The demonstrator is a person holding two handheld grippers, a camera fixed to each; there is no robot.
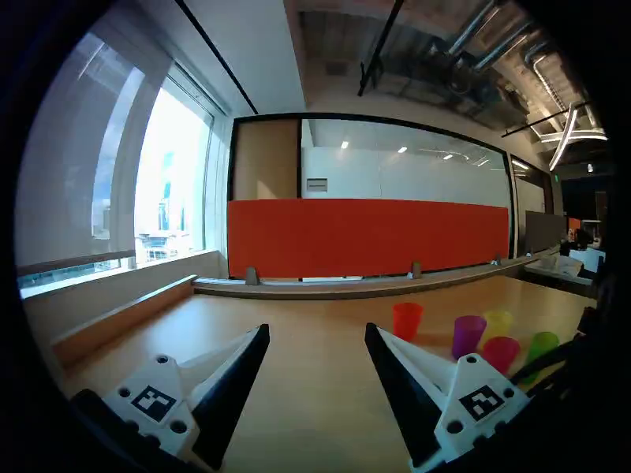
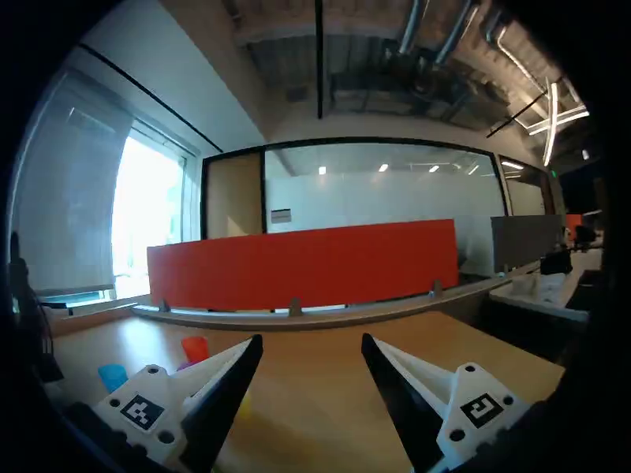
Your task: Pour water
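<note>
Left claw [image 1: 315, 333] hangs released, jaws wide, above the bare light-wood tabletop [image 1: 315, 402], with free board ahead up to its raised back rim. Ahead to its right stand a pink plastic cup [image 1: 502, 353], green plastic cup [image 1: 542, 345], purple plastic cup [image 1: 468, 335], yellow plastic cup [image 1: 498, 321] and orange-red plastic cup [image 1: 408, 320]. Right claw [image 2: 311, 340] gapes empty, with a blue plastic cup [image 2: 112, 376] to its left. Beyond are an orange partition panel [image 1: 363, 236] and a bright window [image 1: 169, 197].

Bright plain colours on a pale tan wood table [image 1: 315, 394].
In the left gripper view stand a red cup [image 1: 408, 320], purple cup [image 1: 468, 335], yellow cup [image 1: 498, 323], pink cup [image 1: 502, 353] and green cup [image 1: 541, 347], each one solid colour, before an orange-red partition [image 1: 367, 236]. The right gripper view adds a blue cup [image 2: 113, 376]. The left gripper [image 1: 316, 327] and right gripper [image 2: 311, 338] are white with black inner finger faces and black-and-white square markers.
</note>
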